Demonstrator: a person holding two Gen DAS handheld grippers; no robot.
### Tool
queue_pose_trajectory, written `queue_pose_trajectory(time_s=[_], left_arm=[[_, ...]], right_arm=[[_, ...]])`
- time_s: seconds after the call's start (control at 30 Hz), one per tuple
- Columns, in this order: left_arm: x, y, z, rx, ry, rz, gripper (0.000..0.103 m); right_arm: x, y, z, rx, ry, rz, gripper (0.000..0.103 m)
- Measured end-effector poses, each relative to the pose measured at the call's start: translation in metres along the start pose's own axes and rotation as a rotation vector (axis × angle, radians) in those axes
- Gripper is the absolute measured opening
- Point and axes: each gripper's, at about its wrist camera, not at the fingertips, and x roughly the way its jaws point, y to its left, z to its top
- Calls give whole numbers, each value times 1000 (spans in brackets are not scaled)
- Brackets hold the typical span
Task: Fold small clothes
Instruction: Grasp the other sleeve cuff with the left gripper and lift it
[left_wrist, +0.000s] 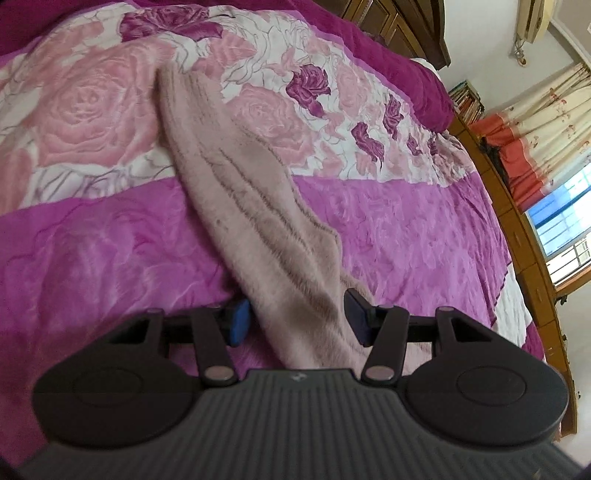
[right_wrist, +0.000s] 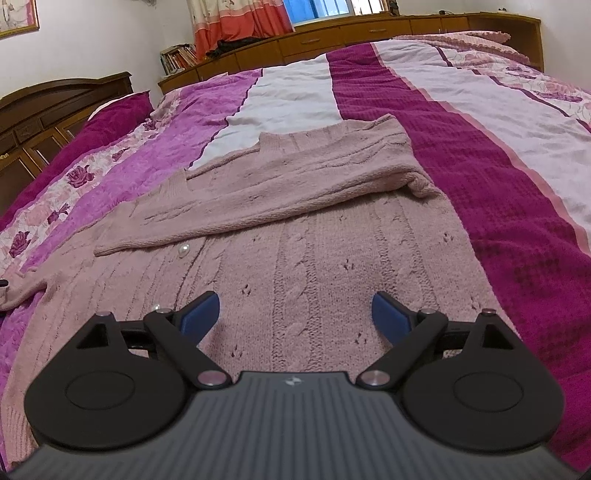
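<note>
A dusty-pink knitted cardigan (right_wrist: 314, 251) lies flat on the bed, its pearl buttons (right_wrist: 183, 251) facing up. One sleeve (right_wrist: 295, 184) is folded across its chest. In the left wrist view the other sleeve (left_wrist: 236, 177) runs from the floral bedspread (left_wrist: 388, 229) toward the camera, bunched between the blue pads. My left gripper (left_wrist: 295, 319) is shut on this sleeve near its end. My right gripper (right_wrist: 295, 317) hovers open just above the cardigan's lower body, nothing between its fingers.
The bedspread (right_wrist: 498, 184) has magenta, pink and white bands. A low wooden cabinet (right_wrist: 332, 37) with books runs along the far side under a window and curtains (right_wrist: 236, 26). A dark wooden headboard (right_wrist: 55, 99) stands at the left.
</note>
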Motion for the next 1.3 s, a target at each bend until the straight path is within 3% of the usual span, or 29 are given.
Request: queue_pose_trajectory(time_s=[0.1, 0.13, 0.17, 0.2, 0.27, 0.43, 0.7, 1.0, 1.3], left_arm=[[5, -9, 2, 53, -16, 5, 53], [4, -14, 2, 92, -22, 7, 44], [3, -21, 0, 150, -33, 13, 19], [1, -28, -2, 205, -38, 15, 14], [-7, -40, -7, 277, -72, 9, 13], [-33, -64, -12, 309, -140, -89, 8], [-68, -135, -42, 461, -201, -240, 8], [-72, -206, -127, 660, -160, -354, 8], [-44, -226, -211, 747, 33, -411, 8]], right_arm=[[0, 0, 0, 0, -1, 2, 94], [-1, 0, 0, 1, -3, 2, 95], [-1, 0, 0, 2, -3, 3, 95], [-1, 0, 0, 2, -3, 4, 95], [-1, -1, 0, 4, -6, 7, 95], [-2, -3, 0, 15, -10, 14, 95], [-6, -8, 2, 48, -19, 21, 95], [-11, -12, 1, 68, -32, 21, 95], [-14, -17, 0, 82, -38, 16, 95]])
